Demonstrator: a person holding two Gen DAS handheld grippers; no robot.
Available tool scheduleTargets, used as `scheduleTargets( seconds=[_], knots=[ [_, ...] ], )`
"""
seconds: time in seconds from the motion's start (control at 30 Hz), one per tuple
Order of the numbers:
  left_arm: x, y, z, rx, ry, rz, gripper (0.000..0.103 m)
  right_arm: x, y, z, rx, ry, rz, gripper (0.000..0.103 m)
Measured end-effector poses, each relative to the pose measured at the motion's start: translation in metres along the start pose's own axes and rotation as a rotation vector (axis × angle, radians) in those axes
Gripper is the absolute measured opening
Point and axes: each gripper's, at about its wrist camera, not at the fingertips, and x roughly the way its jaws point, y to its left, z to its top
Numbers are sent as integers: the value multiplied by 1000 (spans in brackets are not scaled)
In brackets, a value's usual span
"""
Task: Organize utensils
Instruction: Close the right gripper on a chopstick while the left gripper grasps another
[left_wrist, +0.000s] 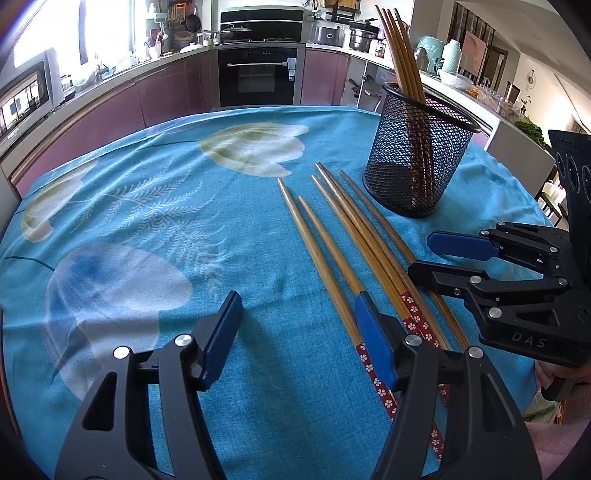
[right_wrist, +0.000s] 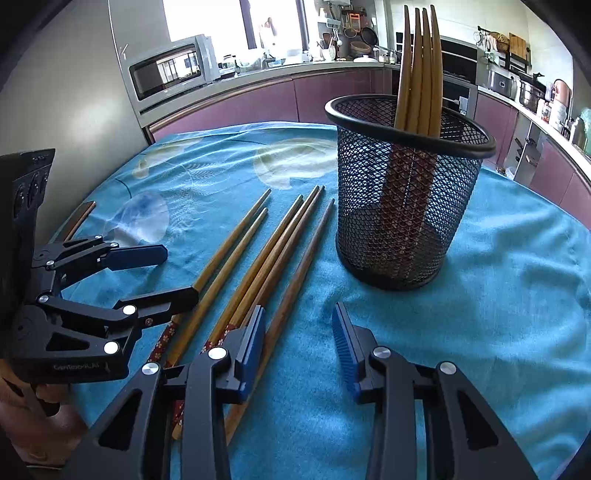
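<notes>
Several wooden chopsticks (left_wrist: 332, 243) with red flowered ends lie side by side on the blue tablecloth (left_wrist: 147, 229); they also show in the right wrist view (right_wrist: 258, 258). A black mesh holder (left_wrist: 417, 155) stands behind them with several chopsticks upright in it, also in the right wrist view (right_wrist: 402, 192). My left gripper (left_wrist: 299, 332) is open and empty, low over the cloth, its right finger over the chopsticks' red ends. My right gripper (right_wrist: 299, 343) is open and empty, just right of the chopsticks, its left finger over one.
The right gripper (left_wrist: 436, 258) shows at the right of the left wrist view, the left gripper (right_wrist: 173, 273) at the left of the right wrist view. Kitchen counters, an oven (left_wrist: 258, 74) and a microwave (right_wrist: 170, 66) lie beyond the table.
</notes>
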Motion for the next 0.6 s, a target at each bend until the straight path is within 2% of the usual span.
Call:
scheduleTargets(
  seconds=[0.17, 0.33, 0.43, 0.6],
  knots=[
    [0, 0, 0, 1, -1, 1, 58, 1, -1, 3, 1, 6, -10, 31],
    [0, 2, 3, -10, 1, -2, 48, 0, -7, 3, 38, 11, 31, 15],
    [0, 3, 3, -15, 2, -5, 40, 0, -10, 2, 61, 14, 60, 10],
    [0, 6, 5, -37, 8, -22, 25, -2, -17, 0, 103, 17, 99, 9]
  ],
)
